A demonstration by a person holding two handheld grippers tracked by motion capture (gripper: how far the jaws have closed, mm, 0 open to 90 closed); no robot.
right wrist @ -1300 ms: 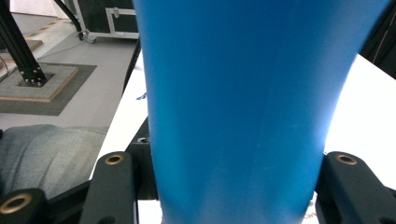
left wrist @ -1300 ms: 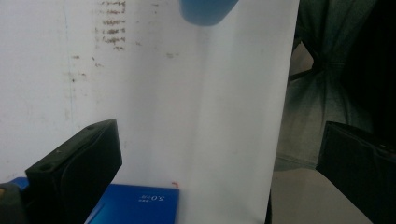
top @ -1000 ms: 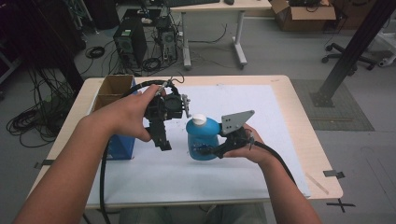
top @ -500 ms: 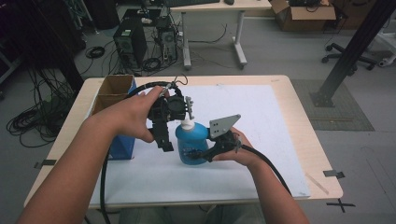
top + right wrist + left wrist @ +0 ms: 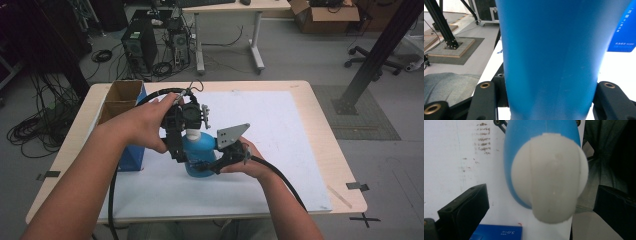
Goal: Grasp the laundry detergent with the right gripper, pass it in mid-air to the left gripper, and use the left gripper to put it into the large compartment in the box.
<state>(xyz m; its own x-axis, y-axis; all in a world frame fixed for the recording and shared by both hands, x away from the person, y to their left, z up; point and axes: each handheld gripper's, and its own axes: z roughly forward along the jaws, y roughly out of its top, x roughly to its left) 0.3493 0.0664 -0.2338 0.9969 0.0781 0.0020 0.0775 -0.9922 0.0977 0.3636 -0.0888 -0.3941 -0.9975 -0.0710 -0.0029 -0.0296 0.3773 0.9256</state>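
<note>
1. Blue plastic bottle (image 5: 199, 157) with a white cap (image 5: 192, 133) stands upright on the white sheet (image 5: 280, 130) near the middle of the tabletop (image 5: 327, 122), just right of the blue cardboard box (image 5: 131, 157).
2. Right claw (image 5: 216, 165) is clamped on the bottle body, low down; in the right gripper view the blue wall (image 5: 551, 57) sits between both jaws, touching each.
3. Left claw (image 5: 181, 150) comes down from above around the cap; in the left gripper view the cap (image 5: 550, 177) lies between the jaws, which stand apart with gaps on both sides. Not gripping yet.
4. Step in hand, as a judgement: right claw steadies the bottle while the left lines up on the cap, likely to twist or pull it off.
5. Handling: rigid-looking plastic, smooth and probably slippery; body tapers upward, so a grip could slide. Fill level cannot be told, so weight unknown; possibly light and easy to tip.
6. Where to hold: body low and wide for the steadying claw; cap across its sides, squarely, so it does not squirt out.
7. Risk: off-centre closing on the rounded cap could tilt the bottle against the right claw's hold.
</note>
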